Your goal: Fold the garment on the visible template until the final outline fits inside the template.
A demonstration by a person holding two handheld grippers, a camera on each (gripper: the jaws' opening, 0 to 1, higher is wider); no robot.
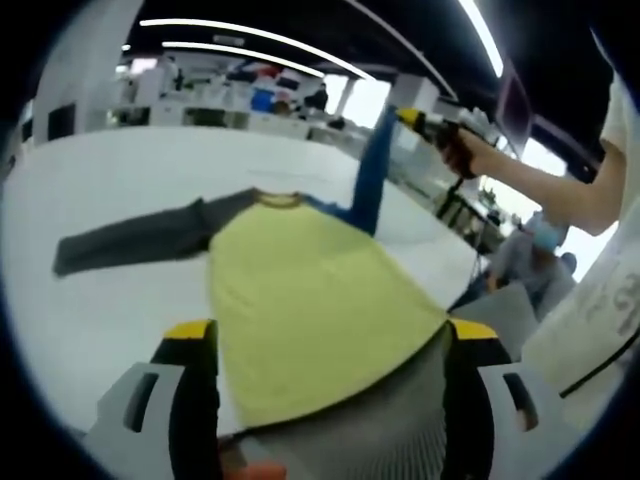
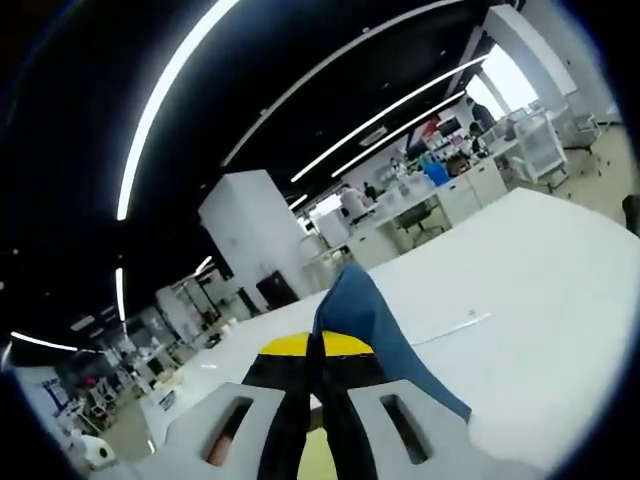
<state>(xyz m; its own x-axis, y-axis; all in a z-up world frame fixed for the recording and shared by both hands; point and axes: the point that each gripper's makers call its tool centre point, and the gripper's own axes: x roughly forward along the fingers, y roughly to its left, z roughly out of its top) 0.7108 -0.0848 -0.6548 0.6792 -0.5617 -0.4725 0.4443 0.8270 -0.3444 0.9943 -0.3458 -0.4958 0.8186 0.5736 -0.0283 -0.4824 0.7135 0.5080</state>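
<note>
Left gripper view. My left gripper [image 1: 330,345] stands with its jaws spread wide on either side of the lower edge of the garment [image 1: 310,300]; I cannot tell whether they pinch any cloth. The garment lies on the white table [image 1: 110,170], yellow body flat, dark sleeve [image 1: 140,238] stretched out to one side. Across the table my hand [image 1: 462,150] carries the right gripper [image 1: 420,120], raised well above the surface, with the blue sleeve [image 1: 372,170] hanging taut from it.

Right gripper view. My right gripper [image 2: 318,355] has its jaws pressed together on the blue sleeve [image 2: 370,320], which drapes off to one side toward the table [image 2: 540,300]; the camera tilts up toward the ceiling lights [image 2: 160,110].

Step in hand, as I judge it: folding the blue sleeve inward. To do it well, I should carry the sleeve across the yellow body in a low arc, keep the cloth taut, and lay it flat before releasing. I can make out no template.
</note>
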